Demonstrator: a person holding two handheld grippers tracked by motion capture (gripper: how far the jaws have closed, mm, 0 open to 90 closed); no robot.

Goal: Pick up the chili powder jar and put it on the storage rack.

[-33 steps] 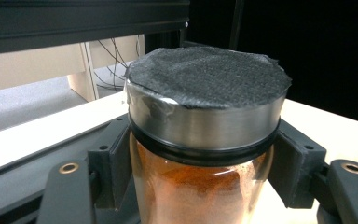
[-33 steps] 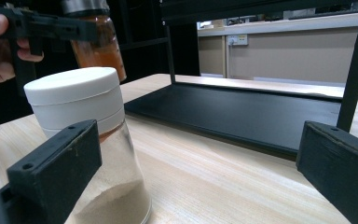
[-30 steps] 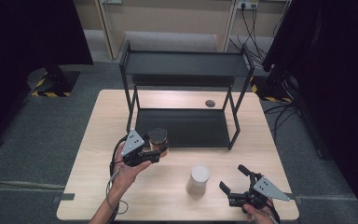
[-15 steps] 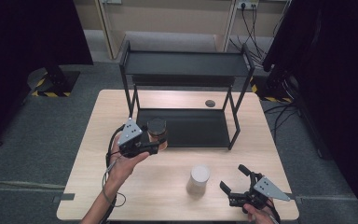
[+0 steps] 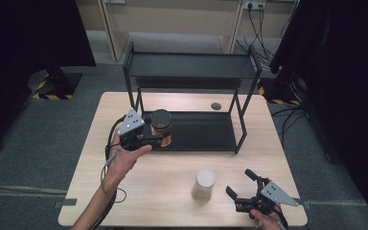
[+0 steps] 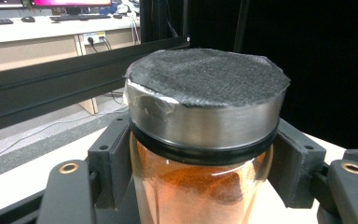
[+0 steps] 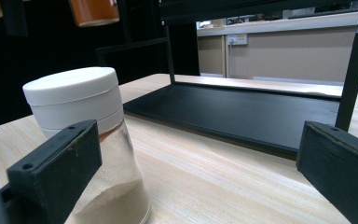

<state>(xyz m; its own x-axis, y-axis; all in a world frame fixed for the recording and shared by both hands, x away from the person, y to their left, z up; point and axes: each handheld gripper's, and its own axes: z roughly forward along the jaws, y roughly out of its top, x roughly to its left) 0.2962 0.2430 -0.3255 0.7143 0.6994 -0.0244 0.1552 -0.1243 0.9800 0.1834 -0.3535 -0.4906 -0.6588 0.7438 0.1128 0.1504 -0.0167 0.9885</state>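
Black steel made up the two-tier rack (image 5: 191, 72), the biggest thing on the wooden table (image 5: 172, 191), and its lower shelf (image 5: 201, 134) lay just beyond the left gripper (image 5: 160, 140). That gripper's jaws were clamped on the spice jar (image 6: 205, 154), one pad on each side of the glass right under the collar of the metal lid (image 6: 205, 100), with the lid standing clear above the fingers. In the high view the jar (image 5: 161, 125) hung off the table, over the near left corner of the lower shelf.

Glass walls, a metal cap and a load of orange powder suggested a fairly weighty, rigid and breakable thing. Smooth glass could slip between hard pads, so a grip high up under the lid's overhang looked the safest hold; the rim would catch if the jar slid. Squeezing harder risked little on so stiff a body, but a knock against the rack's frame could crack it.

Nearer the person, the right gripper (image 5: 239, 189) rested low with its fingers wide apart, holding nothing. A white-capped shaker (image 7: 86, 140) of pale powder stood just beside its left pad (image 7: 56, 172), apparently not touched.
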